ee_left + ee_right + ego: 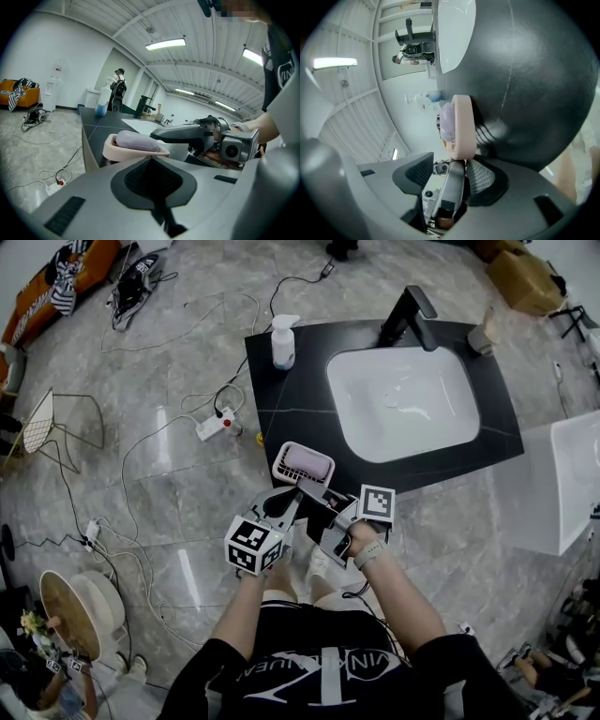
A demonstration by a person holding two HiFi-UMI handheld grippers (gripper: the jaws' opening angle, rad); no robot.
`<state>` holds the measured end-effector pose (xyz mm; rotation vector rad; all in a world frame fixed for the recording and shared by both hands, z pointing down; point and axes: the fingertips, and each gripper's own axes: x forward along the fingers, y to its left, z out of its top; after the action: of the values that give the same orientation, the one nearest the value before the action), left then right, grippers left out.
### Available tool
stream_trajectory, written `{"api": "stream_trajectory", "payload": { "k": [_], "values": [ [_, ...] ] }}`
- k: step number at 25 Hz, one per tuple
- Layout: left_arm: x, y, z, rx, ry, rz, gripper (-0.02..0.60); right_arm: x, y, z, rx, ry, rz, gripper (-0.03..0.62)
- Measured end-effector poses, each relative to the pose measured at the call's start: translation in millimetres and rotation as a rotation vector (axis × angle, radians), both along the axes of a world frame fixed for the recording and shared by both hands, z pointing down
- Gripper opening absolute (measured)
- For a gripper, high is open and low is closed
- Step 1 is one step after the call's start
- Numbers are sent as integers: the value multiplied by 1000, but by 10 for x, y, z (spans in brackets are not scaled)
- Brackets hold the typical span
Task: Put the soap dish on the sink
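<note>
A pink soap dish [303,463] with a lilac bar of soap in it rests at the front left corner of the black counter [281,399], beside the white sink basin [403,399]. My left gripper [302,486] reaches it from the front. In the left gripper view the soap dish [136,145] sits right at the tip of the left gripper [153,160], whose jaws are closed on the near rim. My right gripper [450,166] stands open. Between its pads are the near end of the soap dish [461,126] and the left gripper's fingers [454,187]; its pads touch neither.
A pump bottle [284,341] stands at the counter's back left and a black faucet [408,315] behind the basin. A power strip [214,423] and cables lie on the floor to the left. A white table [572,474] stands to the right.
</note>
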<state>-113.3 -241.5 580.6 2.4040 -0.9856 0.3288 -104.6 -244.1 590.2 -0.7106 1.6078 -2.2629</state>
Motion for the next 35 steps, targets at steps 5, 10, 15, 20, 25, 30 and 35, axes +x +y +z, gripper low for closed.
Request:
{"api": "stream_trajectory", "payload": {
  "k": [5, 10, 15, 20, 25, 30, 35],
  "values": [
    [-1, -9, 0, -12, 9, -12, 14, 37, 82, 2, -3, -13, 7, 216],
    [-10, -6, 10, -14, 11, -29, 14, 75, 162, 2, 11, 7, -3, 216],
    [-43, -14, 3, -20, 32, -53, 14, 136, 168, -16, 53, 32, -16, 216],
    [-53, 22, -9, -18, 33, -58, 14, 239, 209, -13, 128, 126, -45, 137],
    [-79, 9, -43, -14, 35, -76, 14, 393, 205, -49, 201, 232, -54, 73],
    [-153, -4, -106, 2, 34, -106, 14, 460, 67, -235, 476, 317, -104, 54],
    [-262, 13, -121, 6, 23, -135, 14, 609, 91, -151, 596, 517, -194, 47]
  ]
}}
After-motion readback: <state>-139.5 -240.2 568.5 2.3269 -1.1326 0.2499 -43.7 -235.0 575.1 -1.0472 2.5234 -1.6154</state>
